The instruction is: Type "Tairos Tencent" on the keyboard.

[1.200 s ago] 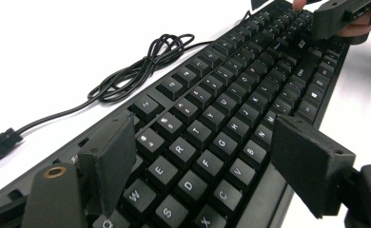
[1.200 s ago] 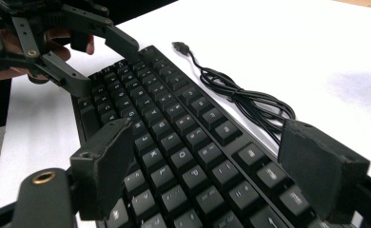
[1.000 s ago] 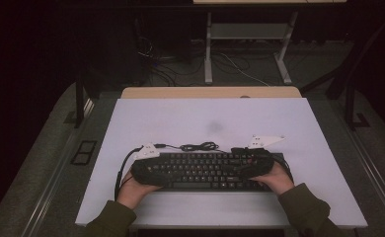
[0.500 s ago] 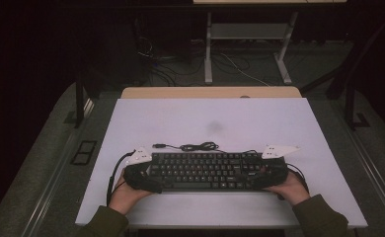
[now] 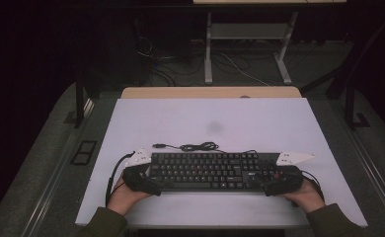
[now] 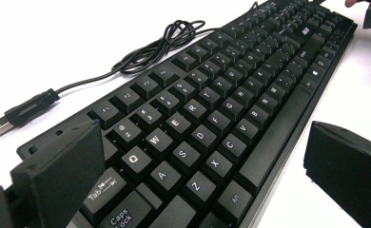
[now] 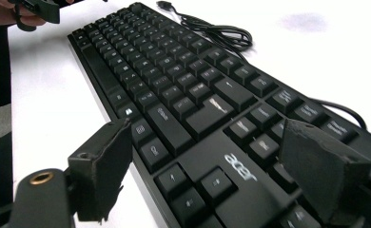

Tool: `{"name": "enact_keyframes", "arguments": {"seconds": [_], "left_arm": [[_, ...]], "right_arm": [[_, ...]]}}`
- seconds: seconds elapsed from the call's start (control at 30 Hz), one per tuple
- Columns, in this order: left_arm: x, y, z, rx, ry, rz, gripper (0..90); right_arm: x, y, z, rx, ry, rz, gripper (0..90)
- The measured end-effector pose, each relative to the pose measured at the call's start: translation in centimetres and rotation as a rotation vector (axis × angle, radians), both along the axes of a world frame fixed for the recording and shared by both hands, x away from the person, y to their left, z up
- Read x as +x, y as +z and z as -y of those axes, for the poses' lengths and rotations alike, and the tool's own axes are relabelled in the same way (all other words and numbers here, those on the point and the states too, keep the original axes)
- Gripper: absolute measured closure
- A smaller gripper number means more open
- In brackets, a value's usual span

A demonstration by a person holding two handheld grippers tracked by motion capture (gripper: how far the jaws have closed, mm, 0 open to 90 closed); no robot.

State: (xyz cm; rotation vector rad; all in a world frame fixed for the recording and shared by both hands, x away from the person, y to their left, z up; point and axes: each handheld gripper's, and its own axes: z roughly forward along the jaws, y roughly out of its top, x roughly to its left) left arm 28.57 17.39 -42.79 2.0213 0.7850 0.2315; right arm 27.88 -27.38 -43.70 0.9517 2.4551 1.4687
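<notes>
Keyboard point(image 5: 208, 171) is flanked at each end by the left gripper point(image 5: 153, 186) and right gripper point(image 5: 274, 185), jaws apart astride it; closing before lifting seems needed next.

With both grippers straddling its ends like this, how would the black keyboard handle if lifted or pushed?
The keyboard is one long flat slab, so it probably lifts stiffly, though a grip at one end alone would likely let the far end droop. Lying flat on the smooth white table, it should slide, not tip. Its loose coiled cable would likely trail floppily behind.
</notes>
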Motion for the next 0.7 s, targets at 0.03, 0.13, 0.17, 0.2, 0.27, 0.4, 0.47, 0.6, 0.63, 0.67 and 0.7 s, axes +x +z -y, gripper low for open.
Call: {"name": "enact_keyframes", "arguments": {"seconds": [0.03, 0.13, 0.17, 0.2, 0.27, 0.4, 0.47, 0.6, 0.63, 0.67, 0.7], "left_arm": [[0.0, 0.0, 0.0, 0.001, -0.002, 0.001, 0.0], [0.0, 0.0, 0.0, 0.002, -0.004, 0.003, 0.0], [0.0, 0.0, 0.0, 0.001, -0.005, 0.003, 0.0], [-0.1, 0.0, 0.0, -0.001, -0.004, 0.002, 0.0], [-0.1, 0.0, -0.1, -0.001, -0.008, 0.003, 0.0], [-0.1, -0.1, -0.2, -0.003, -0.007, 0.002, 0.0], [-0.1, 0.0, -0.2, -0.006, -0.005, 0.002, 0.0], [-0.1, 0.0, -0.3, -0.009, -0.006, 0.003, 0.0], [-0.1, 0.0, -0.3, -0.009, -0.007, 0.003, 0.0], [-0.1, 0.0, -0.3, -0.010, -0.006, 0.003, 0.0], [-0.1, -0.1, -0.3, -0.011, -0.008, 0.004, 0.0]], "right_arm": [[-0.1, 0.0, 0.2, -0.001, -0.005, 0.001, 18.0], [-0.3, -0.1, 0.6, -0.003, -0.009, 0.003, 18.0], [-0.4, -0.1, 0.8, -0.004, -0.010, 0.000, 18.1], [-0.5, -0.1, 0.9, -0.004, -0.012, -0.002, 18.0], [-0.6, -0.2, 1.2, -0.002, -0.018, 0.000, 18.0], [-0.8, -0.4, 1.8, -0.002, -0.027, -0.007, 18.1], [-0.9, -0.4, 2.0, -0.001, -0.034, -0.007, 18.0], [-1.0, -0.4, 2.4, 0.006, -0.045, -0.002, 18.1], [-1.1, -0.4, 2.4, 0.007, -0.046, -0.006, 18.0], [-1.1, -0.4, 2.5, 0.009, -0.045, -0.006, 18.0], [-1.1, -0.4, 2.5, 0.009, -0.045, -0.006, 18.0]]}}
